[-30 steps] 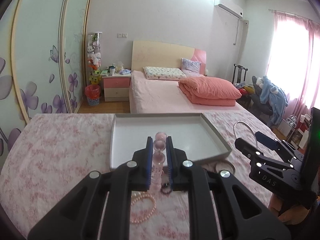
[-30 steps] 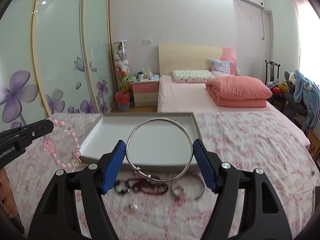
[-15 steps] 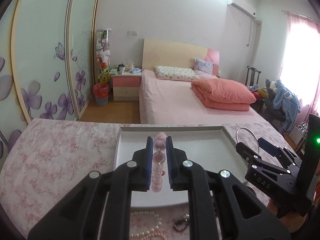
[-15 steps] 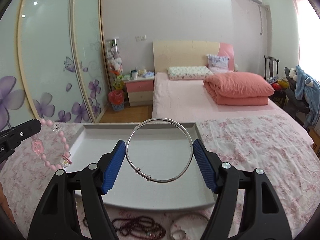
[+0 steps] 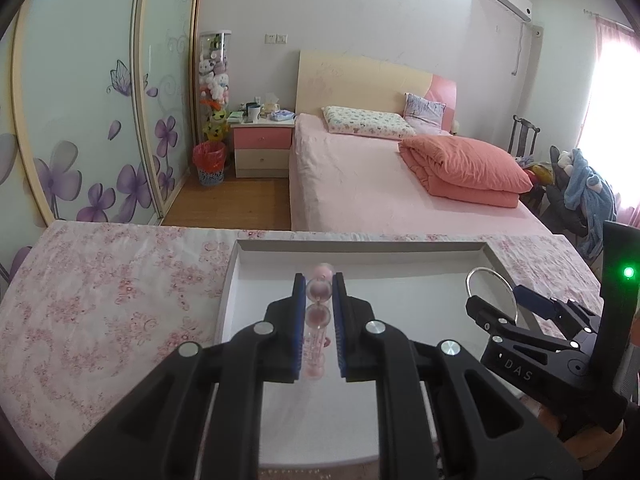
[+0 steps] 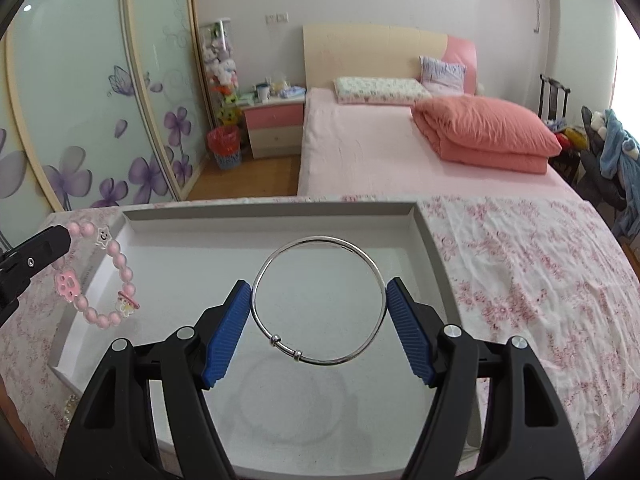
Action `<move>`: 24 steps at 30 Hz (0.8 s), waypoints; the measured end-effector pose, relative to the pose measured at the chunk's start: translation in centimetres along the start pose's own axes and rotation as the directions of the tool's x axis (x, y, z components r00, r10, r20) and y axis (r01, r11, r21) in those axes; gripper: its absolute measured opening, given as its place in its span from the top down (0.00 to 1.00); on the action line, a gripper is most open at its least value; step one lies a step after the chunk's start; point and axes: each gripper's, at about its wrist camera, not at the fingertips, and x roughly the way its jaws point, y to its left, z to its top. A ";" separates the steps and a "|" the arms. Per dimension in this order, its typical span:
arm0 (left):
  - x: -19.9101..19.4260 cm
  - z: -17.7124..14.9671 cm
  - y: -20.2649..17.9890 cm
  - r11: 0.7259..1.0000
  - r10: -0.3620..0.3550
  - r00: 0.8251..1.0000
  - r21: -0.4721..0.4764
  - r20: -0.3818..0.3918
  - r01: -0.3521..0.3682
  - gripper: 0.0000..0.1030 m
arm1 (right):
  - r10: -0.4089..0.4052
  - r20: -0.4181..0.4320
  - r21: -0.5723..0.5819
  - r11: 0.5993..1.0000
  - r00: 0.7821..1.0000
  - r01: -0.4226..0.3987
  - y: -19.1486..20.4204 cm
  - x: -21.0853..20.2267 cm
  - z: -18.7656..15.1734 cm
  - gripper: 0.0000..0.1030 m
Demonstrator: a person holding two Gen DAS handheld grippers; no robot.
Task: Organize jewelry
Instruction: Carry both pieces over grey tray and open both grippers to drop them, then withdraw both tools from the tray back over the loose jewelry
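Pink bead bracelet (image 6: 100, 276) being pinched by L gripper (image 5: 319, 292), silver bangle (image 6: 320, 300) being clamped across R gripper (image 6: 319, 300), both over tray (image 6: 428, 240); next probably lowering & release.

A pink beaded bracelet (image 6: 102, 280) with a white star charm, a pink paw charm and a small flower charm hangs in a loop, pinched at its top, over the left edge of a shallow white rectangular tray (image 6: 434, 256) that lies on a pink floral cloth. A thin round silver bangle (image 6: 320, 300) with two small sliding beads on its lower arc is held flat, clamped at its two sides, above the middle of the tray's bare floor
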 end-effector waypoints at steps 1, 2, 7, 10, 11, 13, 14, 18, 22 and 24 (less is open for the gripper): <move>0.3 0.0 0.0 1.000 0.000 1.000 0.000 -0.004 0.000 0.87 | -0.002 -0.006 0.000 1.000 1.000 0.002 0.0 0.2 0.0 0.32; 0.6 0.2 0.1 1.000 0.001 1.000 0.000 -0.011 -0.001 0.86 | -0.003 -0.016 -0.001 1.000 1.000 0.003 0.0 0.3 0.0 0.32; 0.8 0.2 0.6 1.000 -0.001 1.000 -0.013 -0.008 0.001 0.85 | 0.003 -0.009 0.005 1.000 1.000 -0.003 -0.1 0.0 -0.2 0.27; 0.6 0.3 0.8 1.000 0.002 1.000 -0.026 -0.002 -0.002 0.81 | 0.011 0.001 0.022 1.000 1.000 -0.011 -0.5 -0.6 -0.2 0.27; 0.4 0.3 1.0 1.000 0.003 1.000 -0.029 -0.001 -0.003 0.80 | 0.011 0.005 0.022 1.000 1.000 -0.011 -0.6 -0.7 -0.1 0.27; 0.2 0.2 1.2 0.999 0.009 1.000 -0.030 -0.001 -0.009 0.80 | 0.005 0.016 0.019 1.000 1.000 -0.005 -0.8 -1.2 -0.1 0.27; 0.1 0.1 1.3 0.999 0.012 1.000 -0.032 -0.003 -0.012 0.79 | 0.005 0.019 0.020 1.000 1.000 -0.005 -0.9 -1.3 -0.1 0.27; -0.8 -0.6 2.1 0.999 0.021 1.000 -0.041 -0.006 -0.021 0.77 | 0.010 0.035 0.032 0.999 0.999 -0.011 -1.6 -2.6 -0.3 0.27; -2.1 -1.5 3.0 0.999 0.029 1.000 -0.040 -0.006 -0.029 0.74 | 0.011 0.047 0.032 0.999 0.999 -0.012 -2.5 -4.0 -1.0 0.27; -2.8 -2.3 3.6 0.999 0.033 0.999 -0.037 -0.005 -0.034 0.73 | 0.005 0.050 0.032 0.999 0.999 -0.006 -3.0 -4.9 -1.7 0.27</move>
